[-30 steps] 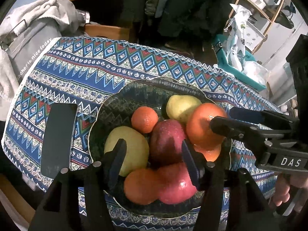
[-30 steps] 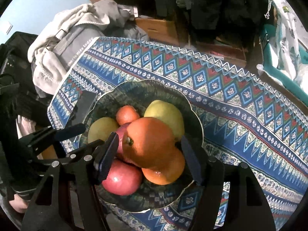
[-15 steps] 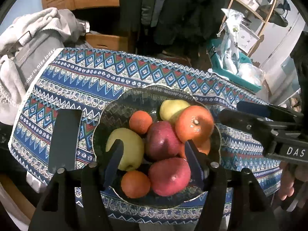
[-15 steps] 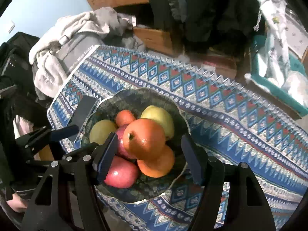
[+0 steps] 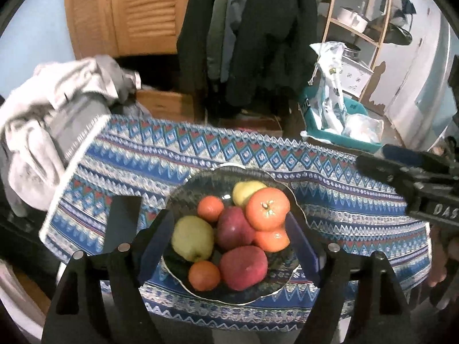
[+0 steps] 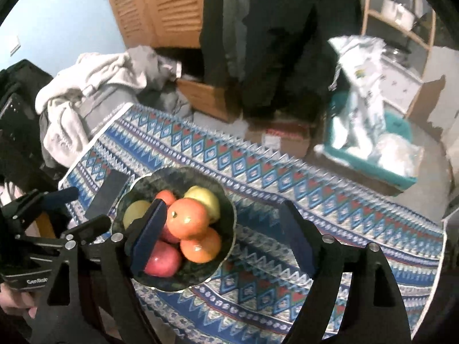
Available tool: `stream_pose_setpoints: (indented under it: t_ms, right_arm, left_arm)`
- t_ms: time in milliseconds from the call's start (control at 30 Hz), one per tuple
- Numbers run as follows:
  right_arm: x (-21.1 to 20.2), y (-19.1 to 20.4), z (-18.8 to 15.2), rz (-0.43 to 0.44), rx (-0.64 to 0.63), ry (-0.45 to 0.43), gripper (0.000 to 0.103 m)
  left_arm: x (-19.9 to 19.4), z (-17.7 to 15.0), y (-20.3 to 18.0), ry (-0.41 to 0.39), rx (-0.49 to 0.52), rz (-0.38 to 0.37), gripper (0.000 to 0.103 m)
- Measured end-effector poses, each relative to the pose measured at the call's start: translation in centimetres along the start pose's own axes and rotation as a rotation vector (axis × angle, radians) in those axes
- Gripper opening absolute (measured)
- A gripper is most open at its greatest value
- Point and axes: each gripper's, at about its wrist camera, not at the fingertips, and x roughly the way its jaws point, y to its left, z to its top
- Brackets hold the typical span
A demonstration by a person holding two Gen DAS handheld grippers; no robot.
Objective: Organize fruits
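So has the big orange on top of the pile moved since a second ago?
No. The big orange sits on the same fruits in the bowl; only the cameras have pulled back.

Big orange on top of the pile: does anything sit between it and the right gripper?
Nothing visible does. The big orange lies uncovered atop the fruit in the bowl, and the right gripper, open and empty, is above it.

louvred wooden doors, blue wall

Each black plastic left gripper and black plastic right gripper is built of angular struts, fitted with dark blue flat pads and silver round screws. White lettering is printed on both bodies.
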Motion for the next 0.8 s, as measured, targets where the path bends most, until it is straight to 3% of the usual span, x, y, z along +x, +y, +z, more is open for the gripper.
stream_pose_setpoints:
  t_ms: [233, 333, 800]
  right_arm:
    - [-4.4, -0.2, 0.0, -0.076, -0.017, -0.101, 0.087]
    - [-6.2, -0.1, -0.2, -0.097, -0.033, -0.14, 0.087]
    - [-14.3, -1.2, -1.1, -0.107, -0.012, -0.295, 0.089]
  left_arm:
    - [-3.4, 0.8, -0.5, -0.063, -0.013, -0.015, 0.082]
    - [-5.8, 1.2, -0.8, -0.124, -0.015, -0.005, 0.09]
    - [-11.7, 1.9, -1.8, -0.26, -0.031, 0.004, 0.101]
